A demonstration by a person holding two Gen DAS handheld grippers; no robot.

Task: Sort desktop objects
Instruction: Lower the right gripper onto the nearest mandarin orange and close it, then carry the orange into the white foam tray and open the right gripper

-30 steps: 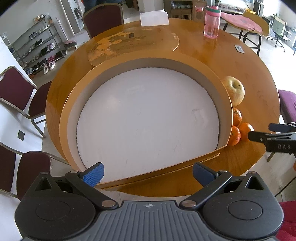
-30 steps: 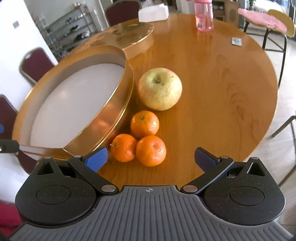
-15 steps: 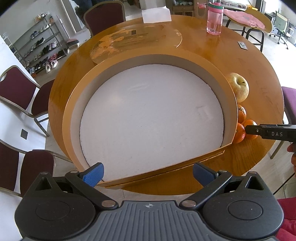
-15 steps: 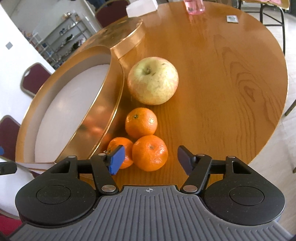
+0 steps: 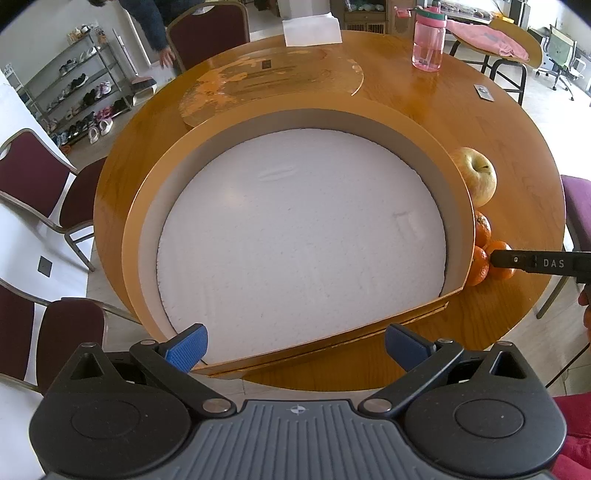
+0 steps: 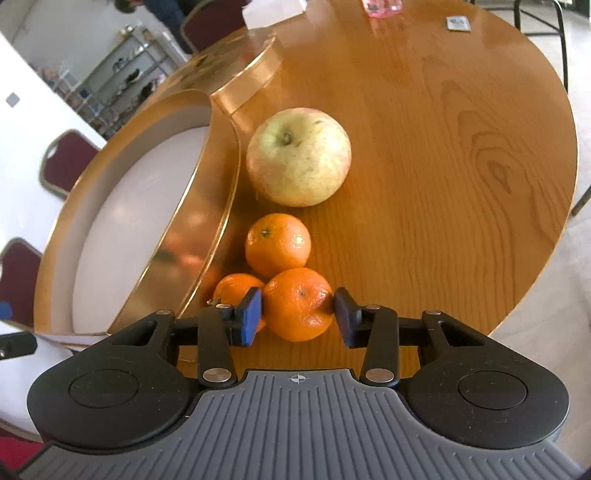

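A round gold box [image 5: 466,218] with a white foam floor [image 5: 295,240] sits on the wooden table. Beside its right wall lie a yellow-green apple [image 6: 298,157] and three tangerines. My right gripper [image 6: 298,317] is shut on the nearest tangerine [image 6: 299,304], its pads touching both sides. A second tangerine [image 6: 277,240] lies just beyond it and a third [image 6: 232,290] is partly hidden behind the left pad. The apple [image 5: 476,175] and tangerines [image 5: 482,229] also show in the left wrist view. My left gripper [image 5: 295,343] is open and empty over the box's near rim.
The box's gold lid [image 5: 273,85] lies flat behind the box. A pink water bottle [image 5: 428,38], a white tissue box [image 5: 312,31] and a small card [image 5: 484,91] stand at the table's far side. Maroon chairs [image 5: 37,177] ring the table.
My right gripper moved forward and down and closed from wide open onto the nearest tangerine. The left gripper stayed open and shifted only slightly.
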